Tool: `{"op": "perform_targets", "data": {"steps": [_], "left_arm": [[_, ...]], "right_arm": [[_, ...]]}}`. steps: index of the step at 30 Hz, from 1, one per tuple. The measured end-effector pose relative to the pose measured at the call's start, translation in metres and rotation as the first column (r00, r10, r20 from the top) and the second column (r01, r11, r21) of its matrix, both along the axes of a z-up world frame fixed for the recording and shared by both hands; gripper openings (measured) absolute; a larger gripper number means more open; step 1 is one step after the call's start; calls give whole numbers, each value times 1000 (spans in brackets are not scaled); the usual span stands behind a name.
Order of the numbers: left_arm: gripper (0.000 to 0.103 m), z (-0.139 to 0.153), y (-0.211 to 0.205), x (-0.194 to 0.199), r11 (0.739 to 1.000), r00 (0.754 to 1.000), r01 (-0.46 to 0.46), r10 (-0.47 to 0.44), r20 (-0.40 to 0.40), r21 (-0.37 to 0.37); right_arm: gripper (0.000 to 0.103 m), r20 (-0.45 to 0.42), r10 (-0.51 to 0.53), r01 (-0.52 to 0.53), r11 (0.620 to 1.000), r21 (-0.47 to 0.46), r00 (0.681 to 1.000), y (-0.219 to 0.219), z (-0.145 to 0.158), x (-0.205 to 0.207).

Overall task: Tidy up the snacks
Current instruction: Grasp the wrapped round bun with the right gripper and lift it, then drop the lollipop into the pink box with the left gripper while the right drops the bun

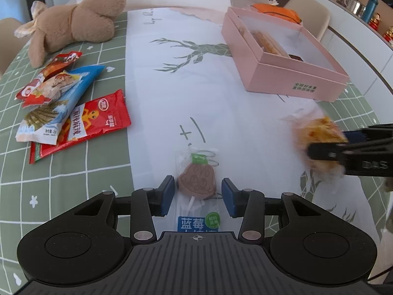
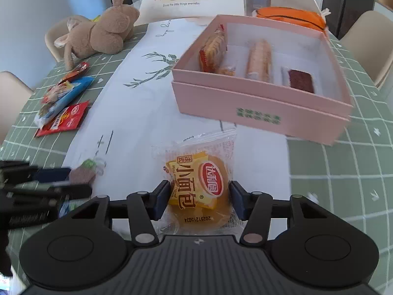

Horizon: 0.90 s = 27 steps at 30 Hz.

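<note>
The bread pack (image 2: 199, 186) sits on the counter (image 2: 137, 113) just in front of the pink box (image 2: 260, 105), right between the jaws of the right gripper (image 2: 200, 200). The jaws are at a middling width, and the pads look like they're touching the wrapper on both sides, so I'd call that a grip on the bread pack, though a light one.

Handling-wise: it's a soft little bun in a crinkly clear wrapper. Very light, squashy, and the plastic is slippery with loose frilly ends. I'd take it across the middle of the bun, like it is now, not by the flappy seal, and not squeeze hard or it'll flatten.

Left of the box, lower down, the lollipop (image 1: 196, 182) lies in its clear sleeve between the jaws of the left gripper (image 1: 197, 198). There's a visible gap on each side, so those jaws aren't holding anything yet. That one's rigid and thin, probably brittle, and flat on the cloth, so pinching the candy head by its edges seems smarter than chasing the stick.

More snack packets (image 1: 71, 113) are piled far left of the box, beside a plush toy (image 1: 76, 24).
</note>
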State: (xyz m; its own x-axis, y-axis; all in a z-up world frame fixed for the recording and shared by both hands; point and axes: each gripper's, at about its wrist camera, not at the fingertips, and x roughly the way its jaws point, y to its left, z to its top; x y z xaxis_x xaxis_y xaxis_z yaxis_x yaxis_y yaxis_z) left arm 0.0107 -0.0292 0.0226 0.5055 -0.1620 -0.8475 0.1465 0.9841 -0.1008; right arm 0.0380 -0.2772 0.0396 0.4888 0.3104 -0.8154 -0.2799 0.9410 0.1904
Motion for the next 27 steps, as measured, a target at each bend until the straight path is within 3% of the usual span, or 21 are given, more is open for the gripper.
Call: {"op": "perform_targets", "data": {"steps": [7, 12, 17, 20, 22, 25, 27], "left_arm": [[41, 0, -5, 0, 995, 996, 85, -84, -15, 49], [40, 2, -8, -4, 994, 995, 102, -101, -26, 25], [40, 21, -23, -7, 991, 991, 136, -136, 20, -14], [40, 54, -29, 5, 983, 988, 142, -134, 70, -120], [40, 93, -37, 21, 970, 977, 176, -151, 153, -168], [40, 156, -55, 58, 952, 942, 237, -176, 287, -193], [43, 185, -70, 91, 937, 931, 267, -190, 311, -227]], "right_arm": [[52, 5, -61, 61, 998, 4, 998, -44, 10, -23], [52, 14, -116, 116, 993, 6, 993, -66, 15, -30], [52, 38, -148, 147, 989, 14, 988, -85, 23, -34], [52, 63, -168, 167, 986, 30, 984, -96, 34, -33], [52, 112, -169, 163, 985, 59, 979, -102, 53, -29], [52, 236, -154, 129, 984, 119, 959, -111, 103, -7], [52, 303, -142, 102, 984, 144, 942, -113, 132, 15]]}}
